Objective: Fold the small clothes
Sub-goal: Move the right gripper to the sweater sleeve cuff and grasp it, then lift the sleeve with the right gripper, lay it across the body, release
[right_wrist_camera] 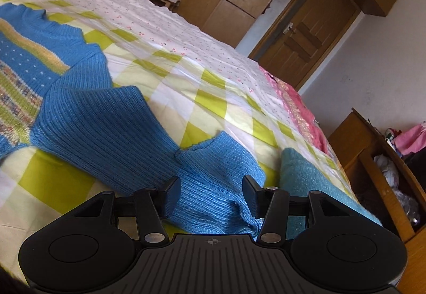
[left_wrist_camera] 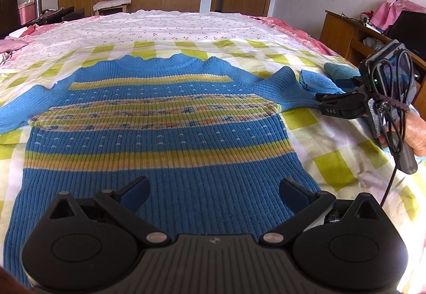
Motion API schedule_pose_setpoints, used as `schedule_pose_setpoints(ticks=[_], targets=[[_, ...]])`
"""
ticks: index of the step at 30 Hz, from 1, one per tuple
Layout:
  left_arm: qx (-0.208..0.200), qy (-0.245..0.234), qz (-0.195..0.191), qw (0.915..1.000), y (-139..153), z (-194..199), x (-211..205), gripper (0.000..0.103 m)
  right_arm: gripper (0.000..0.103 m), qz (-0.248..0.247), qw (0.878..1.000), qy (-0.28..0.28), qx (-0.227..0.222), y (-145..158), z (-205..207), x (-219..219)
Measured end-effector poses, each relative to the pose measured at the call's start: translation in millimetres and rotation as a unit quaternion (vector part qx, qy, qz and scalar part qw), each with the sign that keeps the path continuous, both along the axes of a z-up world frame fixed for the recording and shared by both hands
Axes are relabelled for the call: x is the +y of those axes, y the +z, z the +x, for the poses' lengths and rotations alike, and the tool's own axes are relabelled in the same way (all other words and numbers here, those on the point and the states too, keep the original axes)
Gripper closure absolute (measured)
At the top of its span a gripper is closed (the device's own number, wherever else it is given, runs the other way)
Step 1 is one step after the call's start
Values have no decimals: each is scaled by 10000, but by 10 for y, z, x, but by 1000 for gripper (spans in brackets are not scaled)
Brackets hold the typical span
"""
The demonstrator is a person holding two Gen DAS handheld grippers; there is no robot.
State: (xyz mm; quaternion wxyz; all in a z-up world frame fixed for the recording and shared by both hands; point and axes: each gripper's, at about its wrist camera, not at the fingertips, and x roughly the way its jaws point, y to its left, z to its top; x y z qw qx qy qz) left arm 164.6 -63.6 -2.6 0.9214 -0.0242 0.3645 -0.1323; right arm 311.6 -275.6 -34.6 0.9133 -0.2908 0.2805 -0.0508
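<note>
A blue knitted sweater [left_wrist_camera: 159, 134] with yellow and patterned stripes lies flat on the bed, collar away from me. My left gripper [left_wrist_camera: 213, 195] is open above its lower hem, touching nothing. The sweater's right sleeve [right_wrist_camera: 114, 134] lies out to the side, its cuff end between the fingers of my right gripper [right_wrist_camera: 211, 195]. The right gripper is open, its jaws either side of the sleeve cloth. In the left wrist view the right gripper [left_wrist_camera: 323, 102] shows at the sleeve's end, held by a hand.
The bed [left_wrist_camera: 332, 166] has a yellow-green checked cover and a floral sheet [left_wrist_camera: 159, 27] beyond. A teal towel [right_wrist_camera: 306, 174] lies right of the sleeve. A wooden desk [right_wrist_camera: 372, 160] stands by the bed's right edge. Wardrobe and door are behind.
</note>
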Motion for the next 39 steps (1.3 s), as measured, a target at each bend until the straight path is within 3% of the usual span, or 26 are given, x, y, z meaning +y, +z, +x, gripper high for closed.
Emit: schedule_pose_setpoints(ticks=[6, 11, 15, 20, 27, 31, 39], targets=[[63, 53, -74, 9999, 19, -74, 77, 0, 71, 164, 9997, -147, 114, -53, 193, -48], [107, -7, -17, 9999, 12, -113, 85, 0, 99, 385, 9984, -369, 172, -47, 258, -73], [132, 28, -33, 9999, 12, -149, 153, 0, 100, 1177, 9908, -668, 29, 158, 198, -202], [97, 130, -102, 9998, 41, -203, 294, 0, 100, 2329, 9695, -733, -203, 599, 29, -256], [-111, 216, -188, 9995, 162, -338, 535, 0, 100, 3521, 9354, -216, -228, 1148, -8, 293], [-278, 331, -256, 9987, 216, -437, 725, 0, 100, 3917, 9199, 149, -97, 1270, 40, 785], [-529, 564, -537, 9956, 301, -479, 1084, 0, 100, 4039, 9121, 624, 326, 1019, 145, 1806]])
